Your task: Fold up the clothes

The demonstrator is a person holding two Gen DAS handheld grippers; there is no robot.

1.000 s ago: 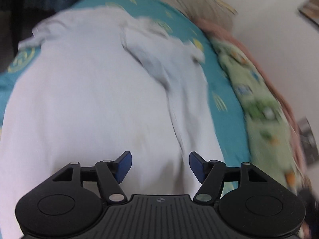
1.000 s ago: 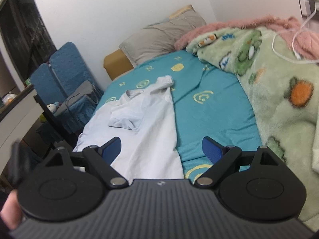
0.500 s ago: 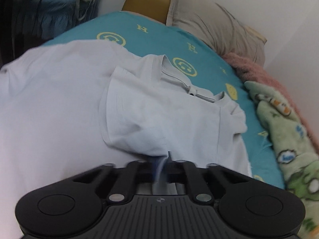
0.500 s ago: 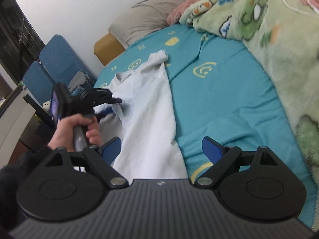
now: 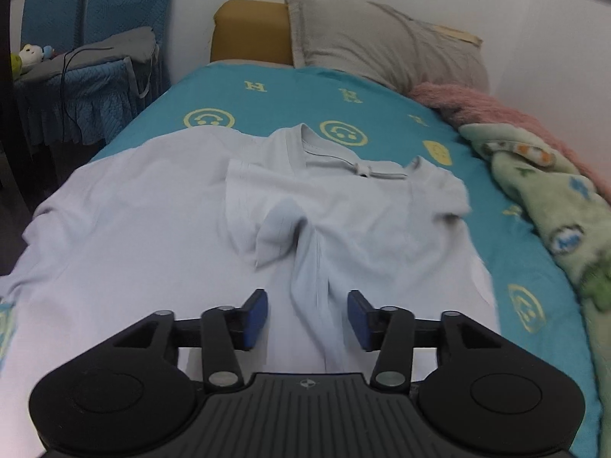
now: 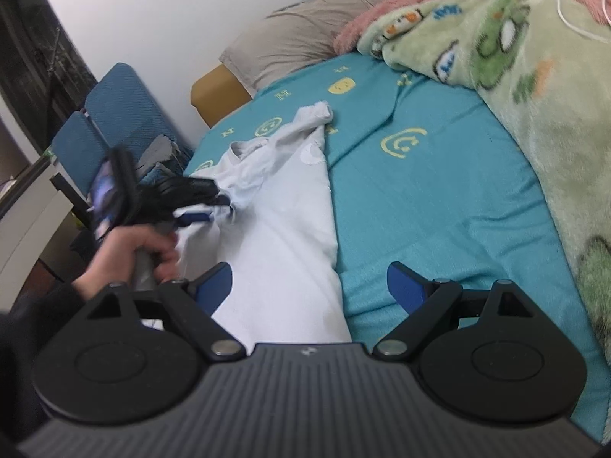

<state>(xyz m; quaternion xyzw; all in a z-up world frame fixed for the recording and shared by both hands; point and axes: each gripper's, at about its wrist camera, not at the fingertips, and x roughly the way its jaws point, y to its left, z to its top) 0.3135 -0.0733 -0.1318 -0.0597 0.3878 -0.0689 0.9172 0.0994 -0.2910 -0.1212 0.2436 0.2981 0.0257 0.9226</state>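
Observation:
A pale white T-shirt lies spread on the teal bed sheet, collar toward the pillow, with one sleeve folded over its body. My left gripper is open low over the shirt's middle. A raised ridge of cloth runs between its blue pads without being pinched. In the right wrist view the T-shirt lies at the left, with a hand holding the left gripper over it. My right gripper is open and holds nothing, above the shirt's right edge and the sheet.
A grey pillow and a mustard cushion sit at the head of the bed. A green cartoon blanket and a pink fleece are heaped along the right side. A blue chair stands left of the bed.
My left gripper was shut on a pinch of shirt cloth half a second ago and has now opened, leaving a ridge. The right gripper dropped closer to the bed and stayed open.

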